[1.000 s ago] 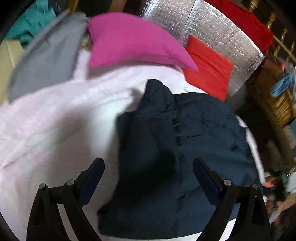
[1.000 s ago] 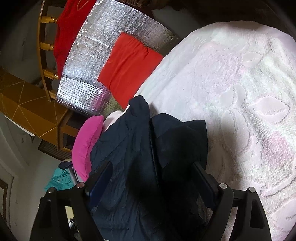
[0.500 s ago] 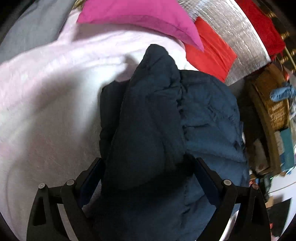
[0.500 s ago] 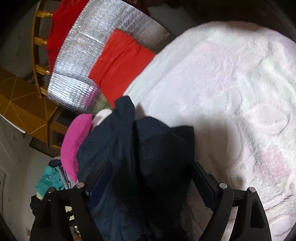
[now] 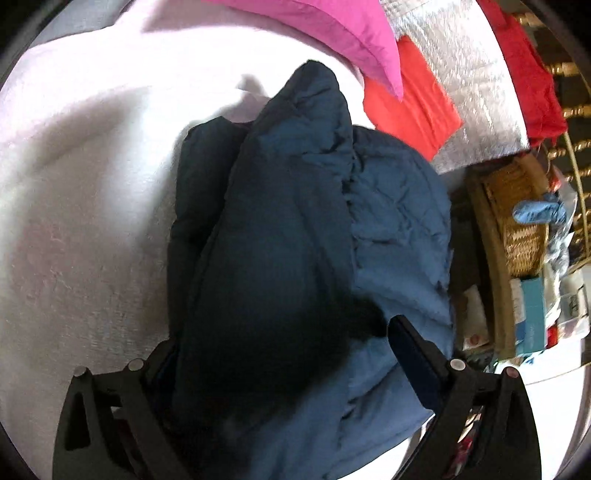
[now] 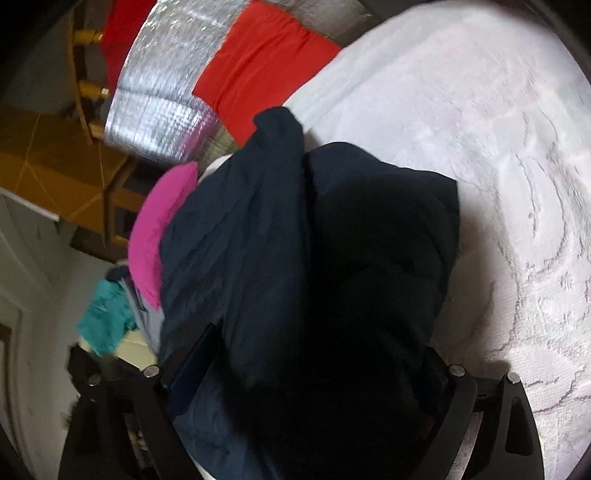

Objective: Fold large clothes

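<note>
A dark navy quilted jacket (image 5: 295,236) is seen bunched in a thick heap on a pale pink, floral-embossed blanket (image 5: 74,206) that covers the bed. In the left wrist view the garment is folded over itself, with a darker upper layer lying across a lighter blue padded layer to the right; its far end rises in a rounded peak toward a magenta pillow (image 5: 332,33).

The left tongs (image 5: 284,354) are spread wide, and the jacket's near end is bulged between the two fingers; the left finger is largely hidden by fabric, while the right finger (image 5: 413,362) is seen pressed against the lighter blue layer. Whether the fabric is actually pinched cannot be told.

In the right wrist view the right tongs (image 6: 306,373) are likewise held wide apart, with the jacket (image 6: 295,258) filling the space between them and covering most of both fingers. A firm hold cannot be confirmed there either.

Beyond the jacket, a red cloth (image 6: 258,74) is laid against a silver quilted foil sheet (image 6: 162,96). A teal garment (image 6: 107,317) is seen at the left edge of that view, just beside the magenta pillow (image 6: 155,236). A wicker basket (image 5: 517,218) is seen off the bed's edge in the left wrist view.
</note>
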`<state>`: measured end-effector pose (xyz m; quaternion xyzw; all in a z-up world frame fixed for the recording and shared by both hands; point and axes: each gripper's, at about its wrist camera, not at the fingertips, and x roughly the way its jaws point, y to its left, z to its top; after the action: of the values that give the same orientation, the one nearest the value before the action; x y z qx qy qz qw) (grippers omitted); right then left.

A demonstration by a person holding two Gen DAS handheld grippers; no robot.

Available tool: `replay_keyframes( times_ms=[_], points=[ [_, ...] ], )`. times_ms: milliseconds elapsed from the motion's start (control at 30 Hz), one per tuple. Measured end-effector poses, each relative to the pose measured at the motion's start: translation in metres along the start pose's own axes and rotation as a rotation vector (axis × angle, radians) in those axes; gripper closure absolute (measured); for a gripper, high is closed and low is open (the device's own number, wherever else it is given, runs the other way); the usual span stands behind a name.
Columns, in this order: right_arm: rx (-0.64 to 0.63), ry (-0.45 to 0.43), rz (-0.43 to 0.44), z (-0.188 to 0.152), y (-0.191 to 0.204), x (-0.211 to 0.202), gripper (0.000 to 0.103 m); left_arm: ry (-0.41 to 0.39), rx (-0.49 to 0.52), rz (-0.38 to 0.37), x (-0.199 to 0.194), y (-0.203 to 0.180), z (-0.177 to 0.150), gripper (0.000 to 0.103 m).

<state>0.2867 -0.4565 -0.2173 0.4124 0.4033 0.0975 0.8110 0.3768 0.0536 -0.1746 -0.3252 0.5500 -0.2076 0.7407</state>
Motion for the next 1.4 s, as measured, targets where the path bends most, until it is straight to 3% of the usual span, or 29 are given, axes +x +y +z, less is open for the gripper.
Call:
replay_keyframes(
  times_ms=[133, 200, 400, 533, 600, 667, 733, 900, 1033, 1133, 1267, 1367, 1400],
  points=[
    [-0.003, -0.023, -0.022, -0.004, 0.009, 0.000, 0.020, -0.065, -0.047, -0.061, -0.007, 0.001, -0.003, 0.005],
    [-0.002, -0.043, -0.024, -0.004, 0.012, -0.004, 0.038, -0.095, -0.028, -0.062, -0.009, -0.006, -0.004, 0.005],
    [-0.093, -0.168, -0.054, -0.010, 0.041, -0.025, 0.051, -0.159, 0.039, -0.074, -0.024, -0.028, -0.004, 0.008],
    [-0.156, -0.251, -0.020, -0.015, 0.061, -0.041, 0.051, -0.183, 0.060, -0.073, -0.030, -0.035, -0.005, 0.008],
    [-0.105, -0.216, -0.050, -0.012, 0.047, -0.035, 0.051, -0.146, -0.002, -0.013, -0.020, -0.020, -0.001, 0.008],
    [-0.015, -0.162, -0.086, -0.010, 0.026, -0.025, 0.044, -0.094, -0.069, 0.035, -0.009, -0.004, 0.001, 0.008],
    [0.093, -0.114, -0.081, -0.007, 0.005, -0.020, 0.036, -0.067, -0.124, 0.026, -0.005, 0.008, 0.003, 0.008],
    [0.132, -0.153, -0.033, -0.004, -0.001, -0.047, 0.027, -0.077, -0.129, -0.007, -0.016, 0.010, 0.000, 0.008],
    [0.200, -0.131, 0.004, -0.008, -0.017, -0.054, 0.026, -0.075, -0.134, 0.003, -0.030, 0.022, -0.007, 0.008],
    [0.236, -0.144, -0.017, -0.011, -0.027, -0.062, 0.026, -0.123, -0.154, 0.029, -0.049, 0.018, -0.013, 0.008],
    [0.102, -0.328, -0.056, -0.019, 0.005, -0.097, 0.026, -0.250, -0.045, 0.119, -0.079, -0.009, -0.021, 0.008],
    [-0.021, -0.317, -0.106, -0.026, 0.033, -0.096, 0.027, -0.264, 0.043, 0.178, -0.084, -0.021, -0.028, 0.008],
    [-0.052, -0.292, -0.142, -0.030, 0.041, -0.089, 0.033, -0.235, 0.060, 0.213, -0.077, -0.022, -0.030, 0.008]
  ],
)
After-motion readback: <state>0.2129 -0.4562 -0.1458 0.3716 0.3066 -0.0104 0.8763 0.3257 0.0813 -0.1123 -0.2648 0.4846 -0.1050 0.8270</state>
